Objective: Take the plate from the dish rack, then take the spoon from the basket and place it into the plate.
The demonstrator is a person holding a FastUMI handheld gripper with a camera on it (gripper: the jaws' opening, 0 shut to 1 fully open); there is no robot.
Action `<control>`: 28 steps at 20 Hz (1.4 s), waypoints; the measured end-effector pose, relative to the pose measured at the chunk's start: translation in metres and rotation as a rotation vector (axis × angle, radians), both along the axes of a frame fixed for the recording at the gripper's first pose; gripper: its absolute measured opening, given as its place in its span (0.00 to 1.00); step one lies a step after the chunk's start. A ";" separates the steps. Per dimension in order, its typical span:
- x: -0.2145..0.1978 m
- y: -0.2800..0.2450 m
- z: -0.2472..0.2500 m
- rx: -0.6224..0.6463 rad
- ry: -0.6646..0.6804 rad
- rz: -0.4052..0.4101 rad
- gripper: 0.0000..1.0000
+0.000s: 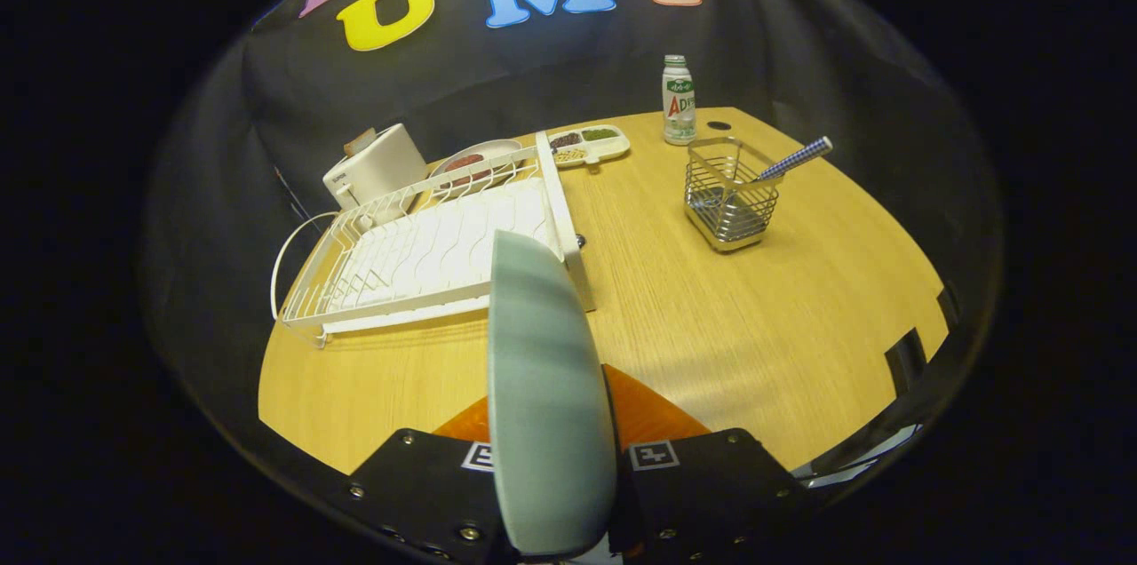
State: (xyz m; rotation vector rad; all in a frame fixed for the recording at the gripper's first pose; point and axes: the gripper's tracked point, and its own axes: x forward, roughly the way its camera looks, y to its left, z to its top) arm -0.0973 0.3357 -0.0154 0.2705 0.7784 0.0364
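A pale grey-green plate (542, 378) stands on edge between the fingers of my gripper (551, 436), which is shut on it and holds it above the wooden table (755, 325). Beyond the plate and to its left lies the white wire dish rack (426, 254), with no dishes standing in it. Farther off to the right sits a small metal wire basket (728, 196). A spoon with a blue checked handle (795, 160) leans out of the basket toward the right.
A white toaster (377, 167) stands behind the rack. Beside it are a plate with food (475, 158) and a divided snack tray (586, 143). A small bottle (679, 101) stands at the table's far edge, behind the basket.
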 end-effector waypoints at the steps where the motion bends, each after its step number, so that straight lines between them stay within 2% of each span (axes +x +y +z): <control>1: 0.000 0.007 -0.004 0.039 0.015 0.010 0.36; 4: 0.001 0.029 -0.015 0.170 0.075 0.057 0.35; 7: 0.004 0.034 -0.024 0.231 0.107 0.043 0.35; 9: 0.003 0.024 -0.034 0.189 0.140 0.014 0.35; 17: -0.007 0.006 -0.046 0.109 0.159 -0.029 0.68; 20: -0.006 0.002 -0.045 0.105 0.151 -0.050 0.70; 22: -0.009 -0.010 -0.048 0.046 0.161 -0.069 0.72; 23: -0.011 -0.015 -0.052 0.023 0.168 -0.076 0.86; 25: -0.010 -0.024 -0.050 0.009 0.156 -0.094 0.87; 28: -0.002 -0.045 -0.036 -0.005 0.103 -0.175 0.87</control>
